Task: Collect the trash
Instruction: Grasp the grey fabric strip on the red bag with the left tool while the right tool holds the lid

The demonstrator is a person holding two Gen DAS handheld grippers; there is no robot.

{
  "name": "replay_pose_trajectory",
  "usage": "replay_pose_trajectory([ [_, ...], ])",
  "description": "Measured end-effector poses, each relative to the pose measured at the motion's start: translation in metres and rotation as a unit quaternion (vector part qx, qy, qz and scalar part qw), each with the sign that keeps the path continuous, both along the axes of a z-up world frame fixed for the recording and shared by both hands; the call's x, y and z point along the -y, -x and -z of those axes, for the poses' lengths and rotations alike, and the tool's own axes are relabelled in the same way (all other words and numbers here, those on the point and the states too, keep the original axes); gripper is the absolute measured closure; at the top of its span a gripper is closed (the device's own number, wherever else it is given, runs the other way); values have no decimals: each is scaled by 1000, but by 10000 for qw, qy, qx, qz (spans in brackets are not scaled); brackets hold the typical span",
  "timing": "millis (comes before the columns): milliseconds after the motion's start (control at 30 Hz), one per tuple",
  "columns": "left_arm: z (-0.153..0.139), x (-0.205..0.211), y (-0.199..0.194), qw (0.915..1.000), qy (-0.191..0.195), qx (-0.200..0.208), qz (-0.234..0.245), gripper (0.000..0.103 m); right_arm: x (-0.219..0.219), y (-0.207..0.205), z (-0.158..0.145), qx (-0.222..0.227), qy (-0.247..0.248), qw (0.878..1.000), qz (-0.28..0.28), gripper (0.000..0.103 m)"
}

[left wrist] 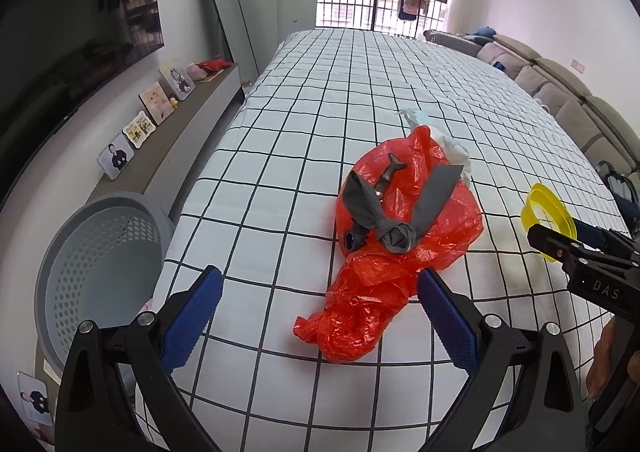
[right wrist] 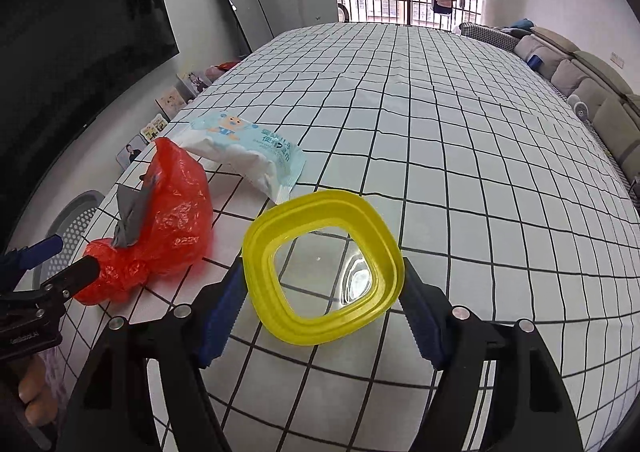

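A yellow-rimmed lid (right wrist: 320,208) with a clear middle sits between the blue pads of my right gripper (right wrist: 322,272), which is shut on its sides and holds it just above the checked sheet. To its left lie a crumpled red plastic bag (right wrist: 176,220) and a white-and-blue wipes pack (right wrist: 248,152). In the left wrist view the red bag (left wrist: 400,284) carries a knotted grey scrap (left wrist: 396,232) and a dark small object (left wrist: 384,180). My left gripper (left wrist: 320,276) hangs open over the bag's near end, touching nothing. The right gripper (left wrist: 560,236) with the lid (left wrist: 548,212) shows at the right edge.
A bed with a white grid-pattern sheet (left wrist: 360,92) fills both views. A grey perforated basket (left wrist: 100,272) stands on the floor at the bed's left corner. Picture frames line a low shelf (left wrist: 192,120) on the left; a sofa (left wrist: 568,92) runs along the right.
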State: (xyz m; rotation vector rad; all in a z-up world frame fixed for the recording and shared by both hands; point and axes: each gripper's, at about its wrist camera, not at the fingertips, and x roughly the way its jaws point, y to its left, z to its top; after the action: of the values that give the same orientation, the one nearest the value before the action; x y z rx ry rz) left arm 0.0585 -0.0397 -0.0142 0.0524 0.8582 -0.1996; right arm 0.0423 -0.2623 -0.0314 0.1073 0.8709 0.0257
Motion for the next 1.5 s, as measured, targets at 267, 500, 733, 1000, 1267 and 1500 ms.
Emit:
replay_pose_trajectory([
  [267,-3,10,5,9998,29,54,182,7,3,24,2,18,-185,9994,308,32],
  [500,-7,14,6,9997,24,101,213,7,14,45,5,33,-314,9979,572,32],
  [733,-9,18,6,9996,-9,145,226,7,21,62,9,50,-270,9967,768,32],
  [1000,-9,20,7,9996,-10,146,244,7,24,67,10,82,-290,9959,855,32],
  [1267,-9,21,5,9996,-35,164,248,7,20,64,11,116,-371,9959,816,32],
  [1500,-11,8,-4,9997,-61,202,116,7,12,58,11,146,-345,9966,739,32],
])
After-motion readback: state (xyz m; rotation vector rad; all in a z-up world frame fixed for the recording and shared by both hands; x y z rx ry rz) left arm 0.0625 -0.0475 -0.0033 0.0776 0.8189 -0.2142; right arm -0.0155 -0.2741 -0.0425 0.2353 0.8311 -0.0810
